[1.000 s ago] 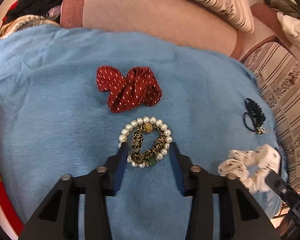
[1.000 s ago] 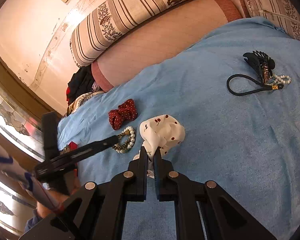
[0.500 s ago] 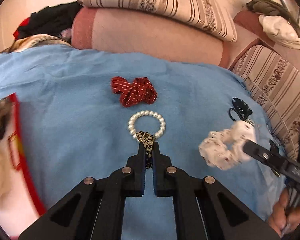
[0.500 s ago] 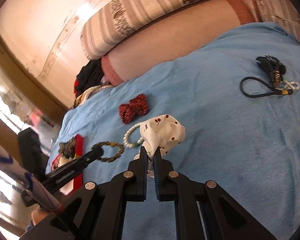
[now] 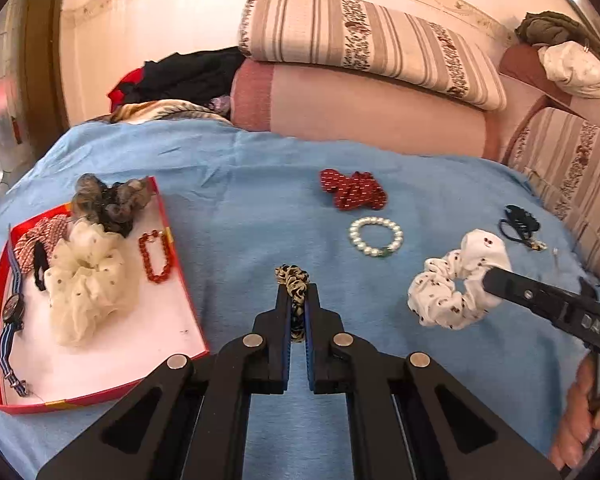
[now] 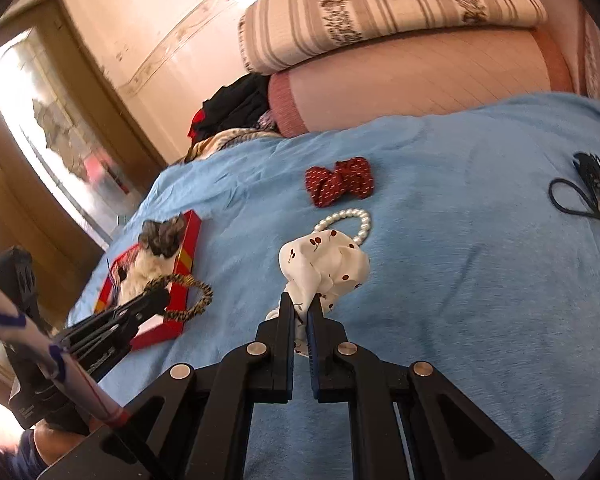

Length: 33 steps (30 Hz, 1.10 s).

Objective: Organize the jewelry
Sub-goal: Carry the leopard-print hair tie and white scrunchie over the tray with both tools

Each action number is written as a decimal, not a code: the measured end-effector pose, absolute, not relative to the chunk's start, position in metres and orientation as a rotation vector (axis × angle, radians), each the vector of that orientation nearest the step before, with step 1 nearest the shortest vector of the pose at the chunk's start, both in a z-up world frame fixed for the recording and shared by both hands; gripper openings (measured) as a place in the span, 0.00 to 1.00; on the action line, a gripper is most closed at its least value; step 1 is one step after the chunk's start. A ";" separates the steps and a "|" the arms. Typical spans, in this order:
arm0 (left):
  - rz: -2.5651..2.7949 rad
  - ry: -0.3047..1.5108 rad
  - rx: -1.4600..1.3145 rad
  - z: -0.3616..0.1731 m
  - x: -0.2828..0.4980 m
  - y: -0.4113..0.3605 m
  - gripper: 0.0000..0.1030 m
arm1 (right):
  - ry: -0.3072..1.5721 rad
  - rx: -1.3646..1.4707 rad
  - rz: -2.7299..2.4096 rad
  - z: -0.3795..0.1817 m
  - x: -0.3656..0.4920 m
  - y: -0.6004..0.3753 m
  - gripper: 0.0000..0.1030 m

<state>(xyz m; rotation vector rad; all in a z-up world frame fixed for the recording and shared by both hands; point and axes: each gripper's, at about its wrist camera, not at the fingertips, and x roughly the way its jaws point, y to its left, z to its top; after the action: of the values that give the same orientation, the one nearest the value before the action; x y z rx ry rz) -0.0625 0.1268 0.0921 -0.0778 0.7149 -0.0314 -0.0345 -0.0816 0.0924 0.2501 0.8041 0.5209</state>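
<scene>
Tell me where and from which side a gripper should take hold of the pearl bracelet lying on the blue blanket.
Probably best at the near arc of the pearl bracelet, coming down from above with one finger inside the ring and one outside. It lies flat as an open loop on the blue blanket, so only the single strand of beads gives a hold. The red bow lies close behind, apart from it, leaving the near side freer.
</scene>
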 end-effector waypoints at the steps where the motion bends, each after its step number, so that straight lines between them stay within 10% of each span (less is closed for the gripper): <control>1: -0.022 0.717 -0.067 0.089 -0.062 0.127 0.05 | 0.800 0.235 0.522 0.092 -0.036 -0.078 0.07; 33: 0.030 0.684 -0.015 0.092 -0.063 0.139 0.06 | 0.762 0.249 0.546 0.105 -0.070 -0.047 0.07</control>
<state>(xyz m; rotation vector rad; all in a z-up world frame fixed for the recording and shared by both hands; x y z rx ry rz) -0.0626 0.1389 0.0920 -0.0146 0.6838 0.0304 -0.0699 -0.0466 0.1046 0.2492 0.7624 0.5460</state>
